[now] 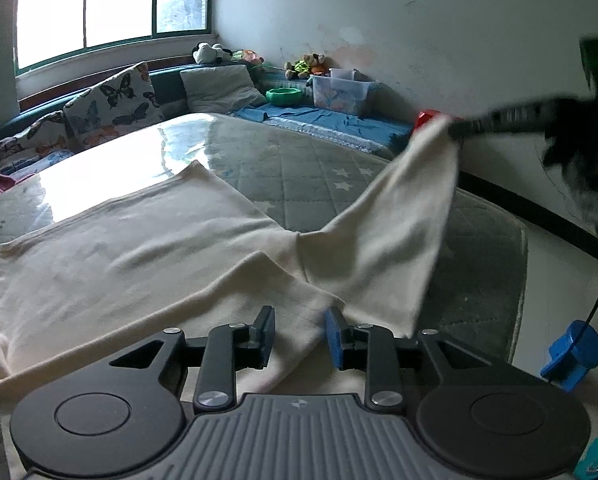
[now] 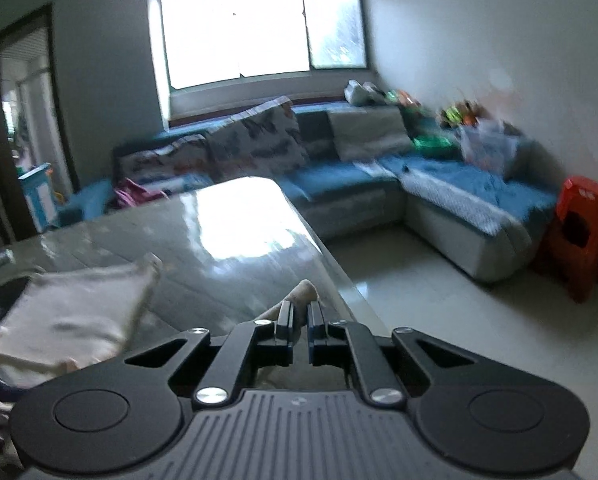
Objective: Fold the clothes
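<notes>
A cream garment [image 1: 139, 256] lies spread on the table. My left gripper [image 1: 301, 326] is open just above its near fold, with nothing between the fingers. My right gripper [image 1: 459, 126] shows in the left wrist view, blurred, lifting the garment's right part high above the table. In the right wrist view my right gripper [image 2: 301, 314] is shut on a pinch of the cream cloth [image 2: 305, 290]. The rest of the garment [image 2: 71, 312] lies at the left of that view.
The table [image 1: 299, 168] has a quilted grey cover under shiny plastic. A blue sofa [image 2: 439, 184] with cushions, toys and a clear bin runs along the far walls. A red stool [image 2: 579, 232] stands by the wall. A window is behind.
</notes>
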The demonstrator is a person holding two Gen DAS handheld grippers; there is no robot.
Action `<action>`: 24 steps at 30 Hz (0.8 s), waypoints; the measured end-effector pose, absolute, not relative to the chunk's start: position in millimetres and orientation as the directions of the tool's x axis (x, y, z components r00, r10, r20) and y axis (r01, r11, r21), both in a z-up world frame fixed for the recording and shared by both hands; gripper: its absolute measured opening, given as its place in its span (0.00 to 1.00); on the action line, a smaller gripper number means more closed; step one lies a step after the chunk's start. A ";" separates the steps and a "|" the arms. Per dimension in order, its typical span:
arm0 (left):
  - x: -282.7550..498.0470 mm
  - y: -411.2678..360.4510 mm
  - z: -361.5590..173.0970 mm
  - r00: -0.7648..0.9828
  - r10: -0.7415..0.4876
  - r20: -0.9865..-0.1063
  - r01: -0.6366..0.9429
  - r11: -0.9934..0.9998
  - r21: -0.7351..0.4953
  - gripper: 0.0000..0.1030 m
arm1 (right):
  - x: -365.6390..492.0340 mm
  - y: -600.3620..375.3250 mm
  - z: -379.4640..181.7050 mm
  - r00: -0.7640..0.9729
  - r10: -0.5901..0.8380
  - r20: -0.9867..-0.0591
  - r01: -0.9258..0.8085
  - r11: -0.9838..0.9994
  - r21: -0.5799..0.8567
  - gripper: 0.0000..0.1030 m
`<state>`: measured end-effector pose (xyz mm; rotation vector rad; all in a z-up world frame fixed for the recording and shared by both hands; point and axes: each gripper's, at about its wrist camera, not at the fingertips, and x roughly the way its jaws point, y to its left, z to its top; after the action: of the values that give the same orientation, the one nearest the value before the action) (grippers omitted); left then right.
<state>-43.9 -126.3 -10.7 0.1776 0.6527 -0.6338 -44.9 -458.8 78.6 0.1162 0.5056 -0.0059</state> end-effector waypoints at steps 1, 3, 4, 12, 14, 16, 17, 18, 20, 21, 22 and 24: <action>-45.3 -125.1 -10.1 0.618 -0.495 -0.611 0.599 0.799 -0.041 0.34 | -45.4 -454.3 86.4 0.881 0.042 -0.471 0.012 0.994 0.110 0.05; -48.0 -120.4 -6.3 0.629 -0.499 -0.596 0.593 0.804 -0.047 0.34 | -46.1 -444.0 101.7 0.891 0.081 -0.446 -0.036 0.993 0.109 0.05; -49.2 -115.8 -3.0 0.640 -0.498 -0.586 0.586 0.809 -0.048 0.34 | -46.1 -437.5 109.0 0.894 0.103 -0.436 -0.063 0.993 0.104 0.05; -61.5 -55.5 22.3 0.757 -0.417 -0.503 0.460 0.887 -0.043 0.40 | -38.3 -360.0 150.6 0.869 0.309 -0.387 -0.316 0.948 0.048 0.05; -65.4 -37.1 24.3 0.785 -0.376 -0.492 0.410 0.911 -0.042 0.41 | -35.4 -335.3 153.2 0.845 0.363 -0.394 -0.383 0.923 0.029 0.05; -69.4 -20.4 25.0 0.804 -0.341 -0.487 0.366 0.929 -0.046 0.41 | -32.1 -309.3 152.0 0.813 0.416 -0.407 -0.448 0.894 0.017 0.05; -72.3 -10.7 24.7 0.814 -0.321 -0.484 0.342 0.938 -0.048 0.41 | -31.0 -296.5 149.9 0.796 0.438 -0.417 -0.477 0.879 0.012 0.05; -74.8 -2.1 24.4 0.821 -0.304 -0.483 0.321 0.946 -0.051 0.42 | -29.9 -283.8 147.9 0.778 0.460 -0.427 -0.506 0.862 0.007 0.05; -79.8 11.3 22.9 0.830 -0.278 -0.483 0.285 0.957 -0.060 0.42 | -27.8 -258.3 143.8 0.740 0.502 -0.447 -0.562 0.827 -0.001 0.05; -82.2 17.7 22.0 0.834 -0.264 -0.484 0.266 0.962 -0.066 0.42 | -27.3 -244.8 140.5 0.716 0.524 -0.461 -0.591 0.807 -0.001 0.05; -84.7 24.1 21.1 0.838 -0.251 -0.485 0.248 0.966 -0.072 0.42 | -27.5 -231.9 136.2 0.691 0.543 -0.476 -0.617 0.787 0.001 0.05; -90.0 33.4 17.5 0.840 -0.231 -0.490 0.219 0.972 -0.083 0.42 | -29.7 -209.0 125.1 0.644 0.574 -0.506 -0.662 0.750 0.008 0.05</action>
<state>-90.0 33.4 17.5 -0.0235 0.5211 -0.2380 -29.7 -209.0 125.1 -0.1842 0.5100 0.7082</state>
